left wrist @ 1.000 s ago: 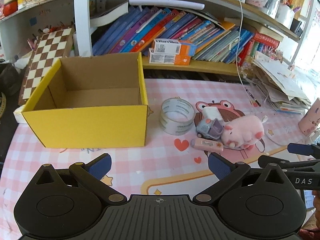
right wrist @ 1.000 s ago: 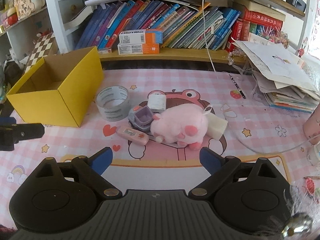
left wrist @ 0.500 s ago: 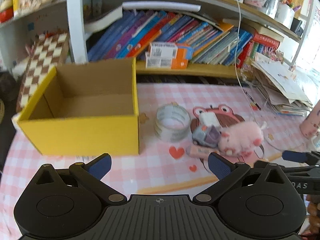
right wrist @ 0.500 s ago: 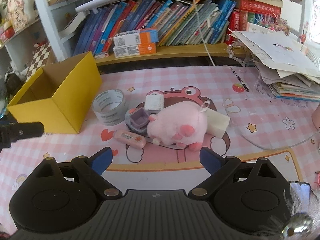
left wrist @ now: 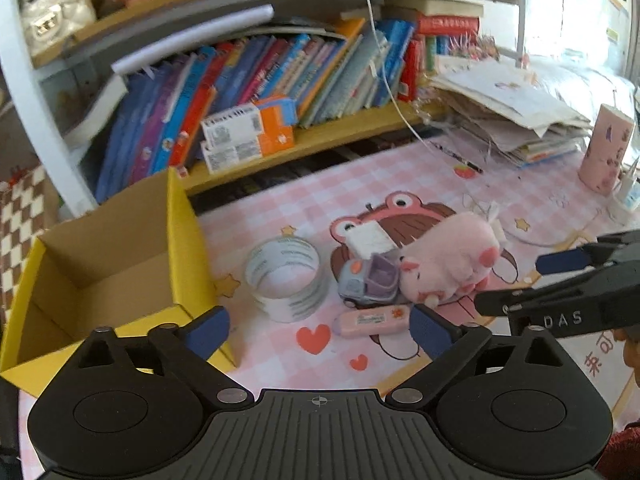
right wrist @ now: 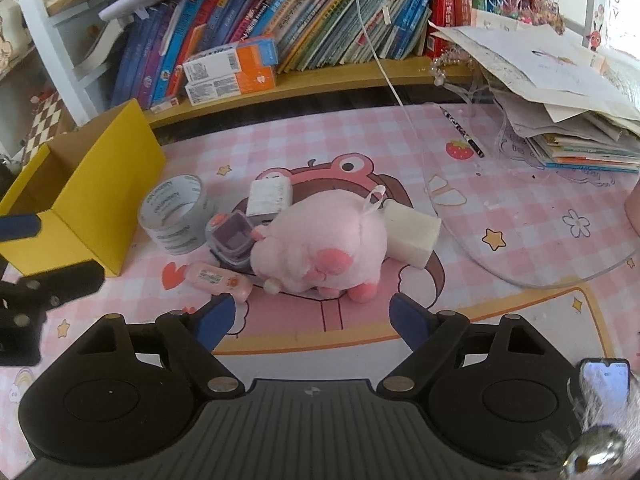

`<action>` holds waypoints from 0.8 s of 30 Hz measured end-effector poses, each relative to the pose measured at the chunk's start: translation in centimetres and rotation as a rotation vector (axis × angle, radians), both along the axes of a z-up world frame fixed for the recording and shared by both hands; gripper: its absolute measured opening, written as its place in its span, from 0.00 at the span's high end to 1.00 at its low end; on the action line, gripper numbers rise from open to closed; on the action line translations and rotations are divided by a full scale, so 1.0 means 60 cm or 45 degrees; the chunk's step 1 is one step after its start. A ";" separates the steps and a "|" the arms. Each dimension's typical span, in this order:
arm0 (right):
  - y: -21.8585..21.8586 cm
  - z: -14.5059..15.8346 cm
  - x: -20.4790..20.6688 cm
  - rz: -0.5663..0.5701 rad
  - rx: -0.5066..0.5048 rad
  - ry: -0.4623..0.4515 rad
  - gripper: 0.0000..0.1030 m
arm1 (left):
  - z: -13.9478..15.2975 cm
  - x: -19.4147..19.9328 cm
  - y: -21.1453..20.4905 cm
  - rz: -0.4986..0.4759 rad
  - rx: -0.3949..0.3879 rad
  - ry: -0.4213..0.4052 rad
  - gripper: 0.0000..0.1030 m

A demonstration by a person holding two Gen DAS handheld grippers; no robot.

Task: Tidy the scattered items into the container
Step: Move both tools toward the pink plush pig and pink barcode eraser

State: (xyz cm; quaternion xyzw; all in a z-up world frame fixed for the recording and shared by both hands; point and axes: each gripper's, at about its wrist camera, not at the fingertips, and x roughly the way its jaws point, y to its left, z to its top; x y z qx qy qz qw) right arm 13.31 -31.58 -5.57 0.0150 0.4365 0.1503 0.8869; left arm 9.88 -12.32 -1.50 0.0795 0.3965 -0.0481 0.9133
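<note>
An open yellow cardboard box stands empty at the left. Beside it lie a clear tape roll, a purple toy car, a white packet, a pink tube, a pink plush pig and a white sponge block. My left gripper is open, just in front of the tape roll and tube. My right gripper is open, just in front of the plush pig. Both hold nothing.
A bookshelf with books and orange-white cartons runs along the back. A stack of papers and a pen lie at the right. A pink cup stands far right. A chessboard leans at the left.
Both grippers have moved forward toward the items; the left one has also swung right, so the box now sits at its left. Both stay open.
</note>
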 end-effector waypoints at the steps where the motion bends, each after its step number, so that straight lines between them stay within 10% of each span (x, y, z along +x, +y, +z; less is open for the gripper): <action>1: -0.001 -0.003 0.005 -0.001 -0.002 0.005 0.18 | -0.007 0.004 0.000 0.002 -0.005 0.016 0.08; 24: 0.021 -0.045 0.094 0.012 -0.099 0.068 0.18 | -0.135 0.094 -0.045 -0.193 0.019 0.185 0.17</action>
